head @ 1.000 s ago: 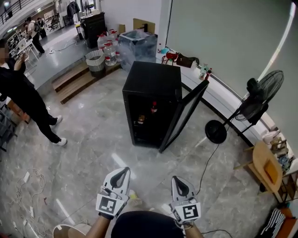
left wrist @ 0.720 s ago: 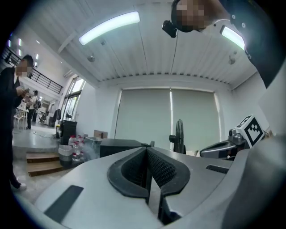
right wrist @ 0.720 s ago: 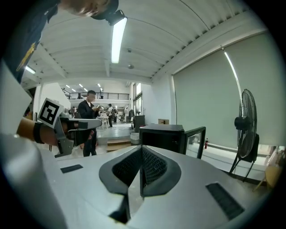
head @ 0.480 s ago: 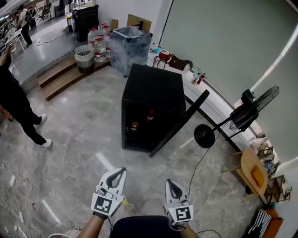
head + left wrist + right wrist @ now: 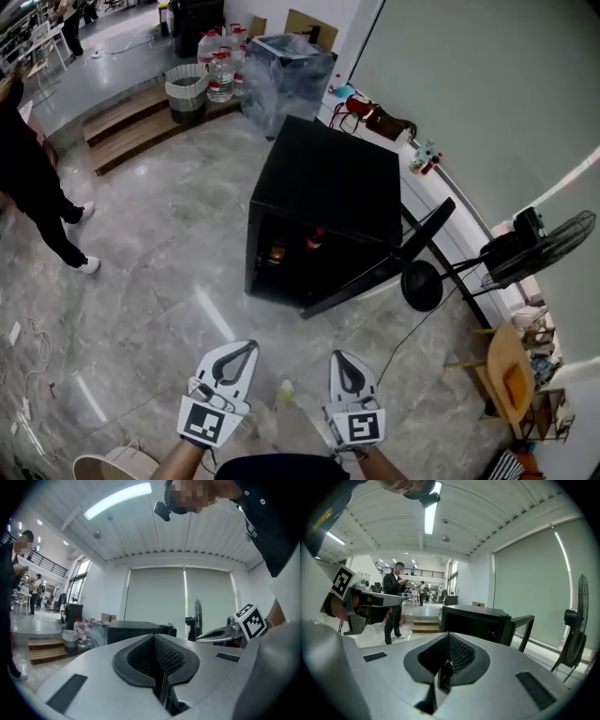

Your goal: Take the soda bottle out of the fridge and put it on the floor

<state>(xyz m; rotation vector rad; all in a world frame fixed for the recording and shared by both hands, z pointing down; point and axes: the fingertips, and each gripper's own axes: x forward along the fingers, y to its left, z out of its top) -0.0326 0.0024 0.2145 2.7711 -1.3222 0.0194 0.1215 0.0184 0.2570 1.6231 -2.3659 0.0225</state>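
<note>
A black fridge (image 5: pixel 323 192) stands on the marble floor ahead, its glass door (image 5: pixel 384 272) swung open to the right. Inside, on a shelf, stands a dark soda bottle (image 5: pixel 314 241) with a red cap, and an orange-brown item (image 5: pixel 277 251) sits to its left. My left gripper (image 5: pixel 251 346) and right gripper (image 5: pixel 337 355) are side by side at the bottom of the head view, well short of the fridge, both shut and empty. The left gripper view shows my left gripper (image 5: pixel 153 636) pointing at the fridge (image 5: pixel 136 630); the right gripper view shows my right gripper (image 5: pixel 448 634) facing the fridge (image 5: pixel 473 620) and the door (image 5: pixel 522 625).
A standing fan (image 5: pixel 544 248) and its round base (image 5: pixel 422 286) are right of the fridge, with a cord across the floor. A person (image 5: pixel 28 187) stands at left. A bin (image 5: pixel 186 92), water bottles (image 5: pixel 220 75) and a wrapped box (image 5: pixel 286 75) are behind. A wooden chair (image 5: pixel 506 375) is at right.
Both grippers and the head have moved forward toward the fridge, which now appears larger and nearer. Both grippers have stayed shut.
</note>
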